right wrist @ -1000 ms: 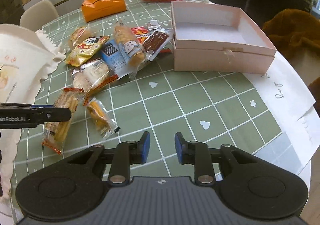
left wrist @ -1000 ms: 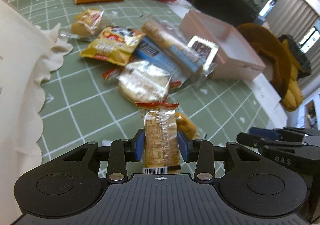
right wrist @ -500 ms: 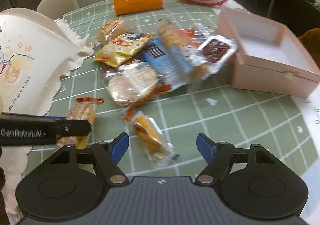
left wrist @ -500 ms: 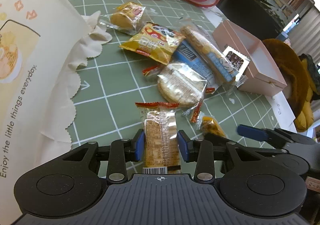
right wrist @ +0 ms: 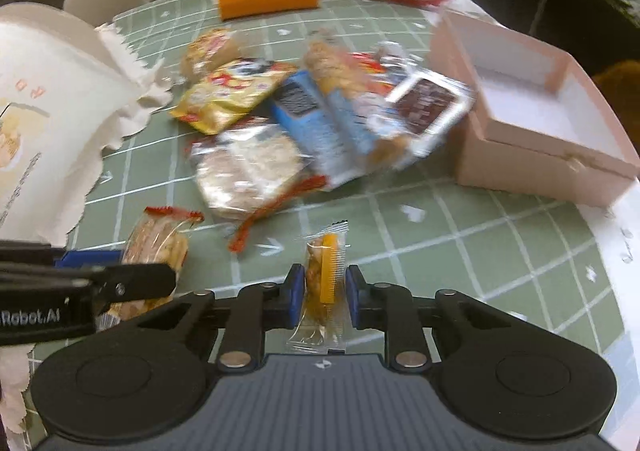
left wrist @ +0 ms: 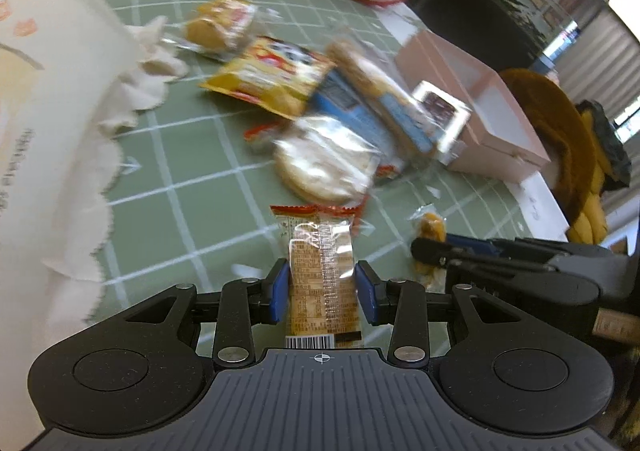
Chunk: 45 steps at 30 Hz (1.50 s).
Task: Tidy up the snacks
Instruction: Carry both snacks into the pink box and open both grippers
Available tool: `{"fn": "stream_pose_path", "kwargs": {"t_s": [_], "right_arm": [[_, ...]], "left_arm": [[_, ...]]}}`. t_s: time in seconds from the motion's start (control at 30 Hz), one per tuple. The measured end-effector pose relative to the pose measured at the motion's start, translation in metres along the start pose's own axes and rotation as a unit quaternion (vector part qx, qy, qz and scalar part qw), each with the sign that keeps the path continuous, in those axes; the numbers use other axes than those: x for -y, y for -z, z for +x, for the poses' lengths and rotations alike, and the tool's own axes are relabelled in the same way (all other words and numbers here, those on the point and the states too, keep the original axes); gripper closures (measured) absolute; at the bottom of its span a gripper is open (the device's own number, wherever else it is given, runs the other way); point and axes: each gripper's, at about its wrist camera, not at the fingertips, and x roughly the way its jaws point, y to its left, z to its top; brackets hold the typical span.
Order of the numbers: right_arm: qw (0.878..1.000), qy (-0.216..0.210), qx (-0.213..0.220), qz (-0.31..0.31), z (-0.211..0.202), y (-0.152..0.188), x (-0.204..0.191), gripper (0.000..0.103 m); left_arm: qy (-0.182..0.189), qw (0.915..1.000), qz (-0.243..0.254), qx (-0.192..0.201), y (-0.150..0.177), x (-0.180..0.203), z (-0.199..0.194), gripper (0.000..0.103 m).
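The pink box (right wrist: pixel 540 155) lay ahead and to the right of both, nearer the right hand-held gripper (right wrist: pixel 325 291) pinching a small orange snack (right wrist: pixel 325 275) lengthwise, while the left hand-held gripper (left wrist: pixel 322 287) pinched a cracker pack (left wrist: pixel 320 271) above the desk (left wrist: pixel 200 187).

My left gripper (left wrist: pixel 322 287) is clamped on a cracker packet (left wrist: pixel 322 275), blue pads pressing both its sides. My right gripper (right wrist: pixel 325 293), just right of it, is pinched on a small orange snack packet (right wrist: pixel 324 283).
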Motion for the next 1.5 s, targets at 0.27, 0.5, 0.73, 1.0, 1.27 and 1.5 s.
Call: {"fn": "stream_pose_path", "kwargs": {"t_s": [0.27,0.5,0.73,1.0,1.27,1.5], "right_arm": [[0.998,0.011,0.008,0.059,-0.027,0.012,0.069,0.082],[0.994,0.009,0.063,0.093,-0.072,-0.010,0.136,0.082],[0.989,0.005,0.121,0.080,-0.081,-0.095,0.188,0.082],[0.990,0.021,0.101,0.097,-0.025,-0.146,0.226,0.077],[0.990,0.023,0.080,0.116,-0.014,-0.097,0.240,0.053],[0.992,0.018,0.071,0.105,-0.011,-0.074,0.198,0.051]], "left_arm": [[0.043,0.9978,0.042,-0.027,0.002,0.064,0.027,0.062],[0.090,0.9941,0.059,0.015,-0.053,0.129,0.030,0.062],[0.119,0.9870,0.083,0.070,-0.165,0.185,0.043,0.062],[0.117,0.9919,0.050,0.001,-0.227,0.202,0.131,0.060],[0.050,0.9967,0.035,0.054,-0.185,0.154,0.109,0.060],[0.000,0.9947,-0.026,0.099,-0.147,0.055,0.057,0.060]]}}
